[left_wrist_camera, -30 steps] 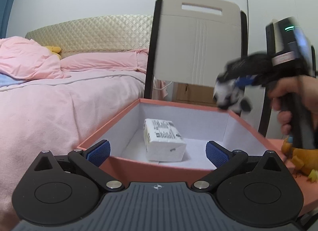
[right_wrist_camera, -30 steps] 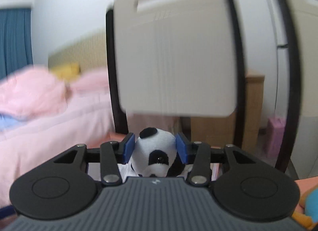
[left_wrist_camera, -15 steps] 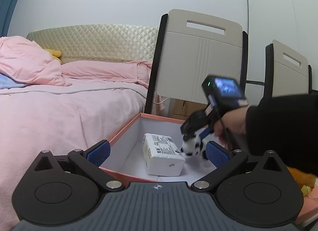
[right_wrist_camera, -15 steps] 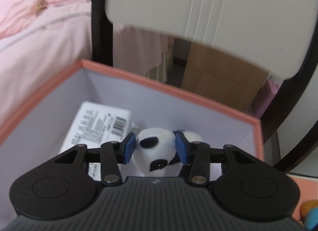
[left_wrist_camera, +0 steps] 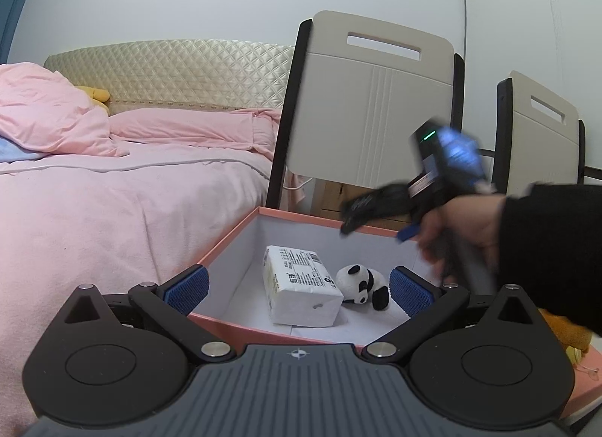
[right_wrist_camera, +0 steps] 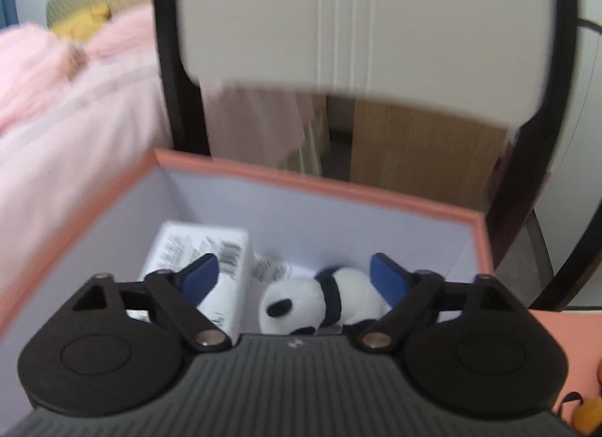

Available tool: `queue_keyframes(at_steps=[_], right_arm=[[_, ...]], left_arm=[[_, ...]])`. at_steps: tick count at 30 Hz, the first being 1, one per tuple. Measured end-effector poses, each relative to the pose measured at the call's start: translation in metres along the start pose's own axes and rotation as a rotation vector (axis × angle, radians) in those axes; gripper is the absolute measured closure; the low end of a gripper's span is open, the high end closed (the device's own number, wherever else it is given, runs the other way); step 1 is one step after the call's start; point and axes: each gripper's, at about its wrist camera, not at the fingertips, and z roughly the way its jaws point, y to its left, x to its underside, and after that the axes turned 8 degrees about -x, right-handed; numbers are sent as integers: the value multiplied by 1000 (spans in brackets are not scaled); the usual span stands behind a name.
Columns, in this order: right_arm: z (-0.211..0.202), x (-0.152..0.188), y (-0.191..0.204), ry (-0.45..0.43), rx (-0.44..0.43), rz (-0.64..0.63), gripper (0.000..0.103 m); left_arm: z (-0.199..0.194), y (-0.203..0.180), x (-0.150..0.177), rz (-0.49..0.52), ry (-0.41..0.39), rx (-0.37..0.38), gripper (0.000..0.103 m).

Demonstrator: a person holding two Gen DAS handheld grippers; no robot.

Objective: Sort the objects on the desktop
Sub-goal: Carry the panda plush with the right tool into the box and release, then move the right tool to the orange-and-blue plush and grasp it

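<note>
A salmon-pink box point(left_wrist_camera: 229, 232) point(right_wrist_camera: 323, 183) with a white inside stands in front of me. A white tissue pack point(left_wrist_camera: 301, 286) point(right_wrist_camera: 210, 252) lies in it. A small panda plush point(left_wrist_camera: 361, 282) point(right_wrist_camera: 320, 298) lies on the box floor to the right of the pack. My left gripper point(left_wrist_camera: 297, 288) is open and empty, at the box's near rim. My right gripper point(right_wrist_camera: 293, 273) is open and empty, above the panda; in the left wrist view it point(left_wrist_camera: 376, 219) hovers over the box's far right rim.
A bed with pink covers point(left_wrist_camera: 113, 192) stands on the left. Two chairs point(left_wrist_camera: 376, 98) point(left_wrist_camera: 541, 132) stand behind the box. An orange plush point(left_wrist_camera: 564, 328) lies on the pink surface at the right, beside the box.
My right gripper carried the panda down into the box, opened and let it go. It has risen clear, and the panda lies beside the tissue pack. The left gripper stayed open.
</note>
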Motion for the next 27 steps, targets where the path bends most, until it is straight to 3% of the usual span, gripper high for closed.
queue_keyframes(at_steps=[8, 13, 19, 23, 27], right_arm=[[-132, 36, 3, -289, -55, 5, 5], [-187, 83, -6, -386, -33, 11, 4], [-213, 129, -23, -437, 15, 20, 0], [-226, 153, -37, -439, 44, 8, 0], [-241, 185, -46, -514, 88, 11, 0]], left_arm=[[-3, -5, 3, 24, -17, -16, 0], [-5, -8, 5, 34, -26, -32, 0], [-5, -10, 7, 72, -46, -45, 0], [-2, -4, 6, 44, -37, -56, 0], [1, -4, 7, 43, -33, -82, 0]])
